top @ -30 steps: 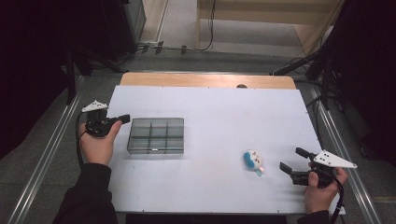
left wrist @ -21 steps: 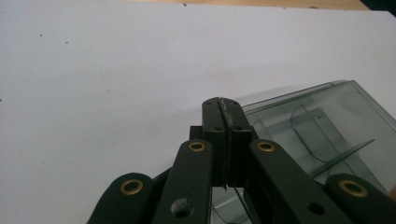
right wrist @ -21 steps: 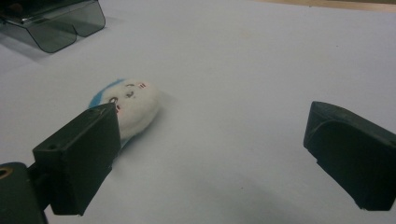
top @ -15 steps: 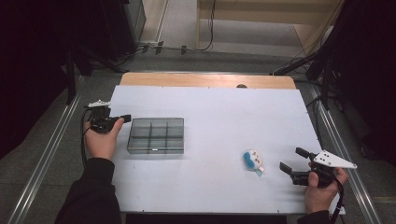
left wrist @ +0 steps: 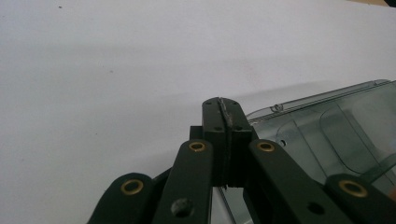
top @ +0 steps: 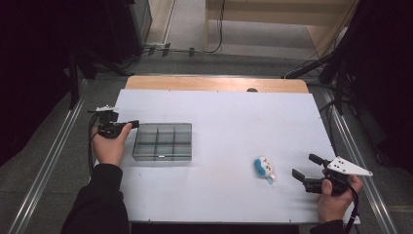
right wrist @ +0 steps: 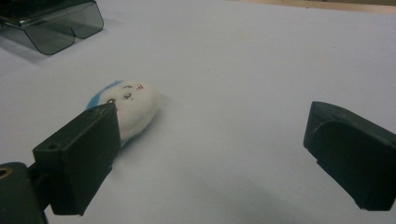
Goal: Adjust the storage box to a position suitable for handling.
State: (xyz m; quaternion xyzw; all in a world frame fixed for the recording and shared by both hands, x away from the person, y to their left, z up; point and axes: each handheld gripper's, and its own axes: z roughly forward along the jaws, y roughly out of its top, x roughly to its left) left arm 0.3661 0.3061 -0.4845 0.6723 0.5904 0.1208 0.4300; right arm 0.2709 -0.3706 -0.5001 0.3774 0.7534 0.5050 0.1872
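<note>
Plastic box [top: 162,142], smoky, clear and rectangular, lies long axis across the white bench [top: 234,117]. Left gripper [top: 132,124] closed, empty, at its end; right gripper [top: 303,167] wide open, empty, near a soft oval toy [top: 263,167].

A white worktop [top: 229,117] carries a smoky clear compartment box [top: 162,142] lying flat at its left and, well apart, a small white-and-blue plush toy [top: 263,168] toward the right.

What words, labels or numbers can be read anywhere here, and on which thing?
None: no readable text in any view.
The small toy bears a drawn face and small red marks, not letters.
The clear compartment box, the white table sheet and both grippers carry no legible print.
</note>
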